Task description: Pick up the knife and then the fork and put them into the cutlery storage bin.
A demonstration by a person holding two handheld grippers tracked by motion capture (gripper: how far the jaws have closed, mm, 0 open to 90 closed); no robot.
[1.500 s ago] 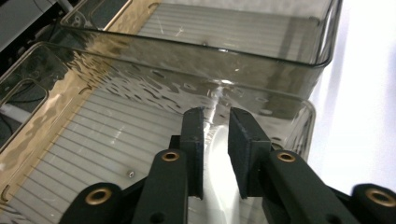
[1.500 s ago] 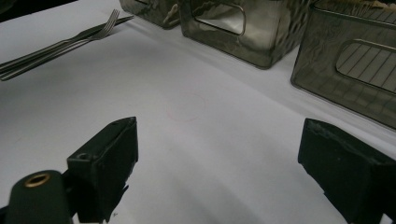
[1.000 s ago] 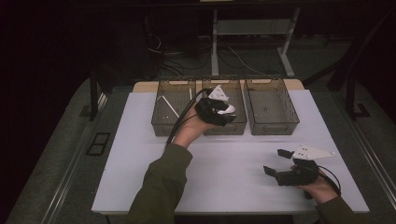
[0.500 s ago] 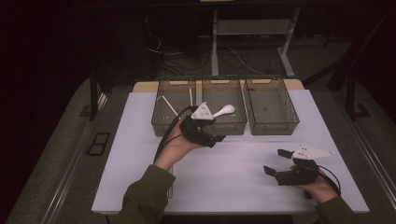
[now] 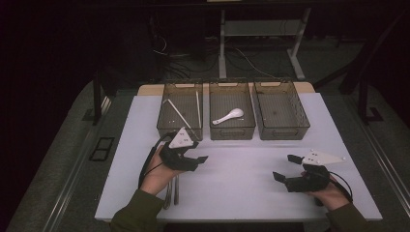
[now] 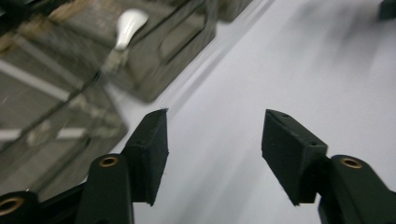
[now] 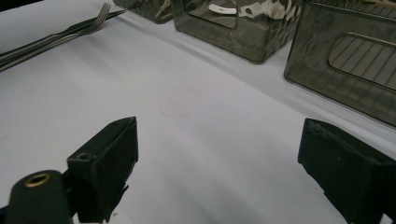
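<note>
**Spoon dropped off, cutlery still waiting**

The left gripper [image 5: 197,153] has come back from over the middle bin toward the near side of the table, and the white spoon [image 5: 229,116] it carried a second ago now lies inside that middle bin [image 5: 232,131], bowl toward the right. Its jaws have just been closing a little, yet they stand partly apart with nothing between them, as the left gripper view shows over bare white table [image 6: 289,70]. In the left bin [image 5: 179,129] lie a couple of pale sticks, chopsticks by the look of them [image 5: 180,114]; the right bin [image 5: 281,131] looks empty. Near the person's left forearm, a fork and other metal cutlery [image 5: 171,191] rest on the table, unsorted. The right gripper [image 5: 286,167] sits low at the near right, jaws wide and empty. I'd judge the sorting roughly midway.
</note>
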